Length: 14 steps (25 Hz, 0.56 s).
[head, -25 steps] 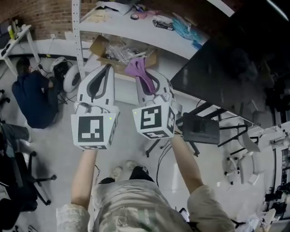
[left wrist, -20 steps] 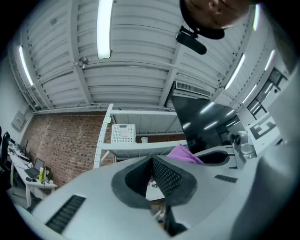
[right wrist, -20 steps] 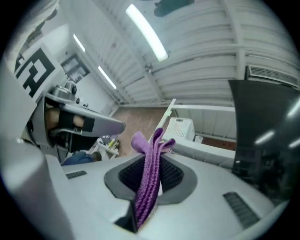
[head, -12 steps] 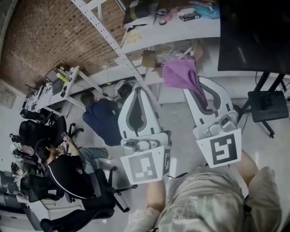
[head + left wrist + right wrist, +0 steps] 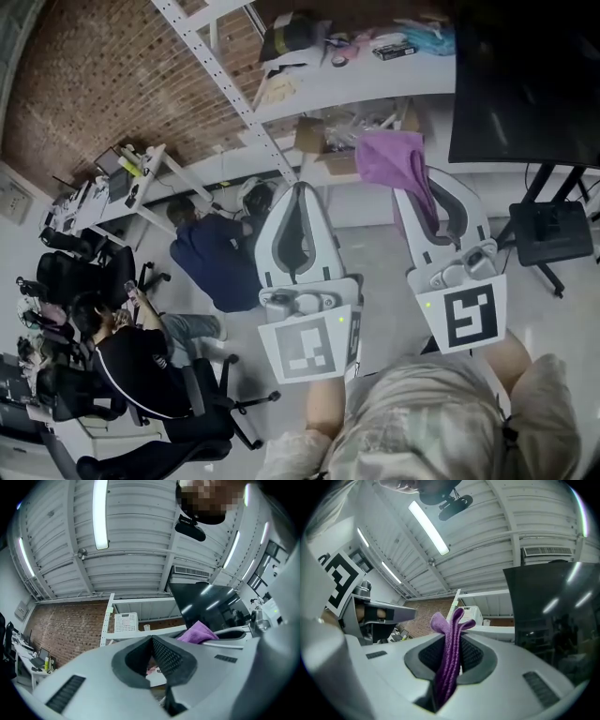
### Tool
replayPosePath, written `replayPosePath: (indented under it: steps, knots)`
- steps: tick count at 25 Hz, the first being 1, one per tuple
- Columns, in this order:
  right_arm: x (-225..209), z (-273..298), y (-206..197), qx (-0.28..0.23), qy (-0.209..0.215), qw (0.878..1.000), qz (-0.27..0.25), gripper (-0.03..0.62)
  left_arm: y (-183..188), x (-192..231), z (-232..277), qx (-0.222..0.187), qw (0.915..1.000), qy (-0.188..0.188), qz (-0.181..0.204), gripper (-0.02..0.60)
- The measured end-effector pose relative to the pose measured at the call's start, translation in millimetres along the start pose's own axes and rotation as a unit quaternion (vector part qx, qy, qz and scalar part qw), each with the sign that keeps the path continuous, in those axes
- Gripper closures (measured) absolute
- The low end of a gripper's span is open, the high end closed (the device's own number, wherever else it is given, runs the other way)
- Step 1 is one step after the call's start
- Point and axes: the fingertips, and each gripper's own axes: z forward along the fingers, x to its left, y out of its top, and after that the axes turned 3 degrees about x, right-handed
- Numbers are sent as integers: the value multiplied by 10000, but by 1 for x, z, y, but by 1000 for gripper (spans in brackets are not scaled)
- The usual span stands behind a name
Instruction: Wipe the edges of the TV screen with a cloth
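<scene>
A purple cloth (image 5: 389, 157) sticks out of my right gripper (image 5: 419, 178), which is shut on it; in the right gripper view the cloth (image 5: 450, 656) runs up between the dark pads. The black TV screen (image 5: 525, 84) stands at the upper right on a black stand (image 5: 551, 230), with its left edge just right of the cloth. The screen (image 5: 553, 620) fills the right side of the right gripper view. My left gripper (image 5: 298, 192) is held beside the right one, shut, with nothing in it (image 5: 151, 641). Both grippers are held in the air, apart from the screen.
A white shelf (image 5: 356, 75) with small clutter runs behind the grippers, and a cardboard box (image 5: 319, 141) sits under it. A white perforated upright (image 5: 225, 84) crosses diagonally. A person (image 5: 131, 352) sits on an office chair at the lower left. A brick wall (image 5: 94, 84) lies behind.
The view has swung round over the last second, so the screen now stands upright at the right. In the last half second both grippers shifted slightly right and the cloth came closer to the screen's left edge.
</scene>
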Motion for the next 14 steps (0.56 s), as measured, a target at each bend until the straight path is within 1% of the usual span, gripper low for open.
replayPosePath:
  steps: [2, 7, 14]
  knots:
    - [0, -4, -4, 37, -37, 9999, 122, 533, -3, -1, -4, 9, 10000, 17, 29, 566]
    - [2, -4, -6, 115, -57, 9997, 224, 533, -7, 0, -8, 60, 9999, -34, -105, 566]
    - [14, 1, -19, 267, -15, 9993, 248, 533, -25, 6, -21, 223, 9997, -13, -42, 566]
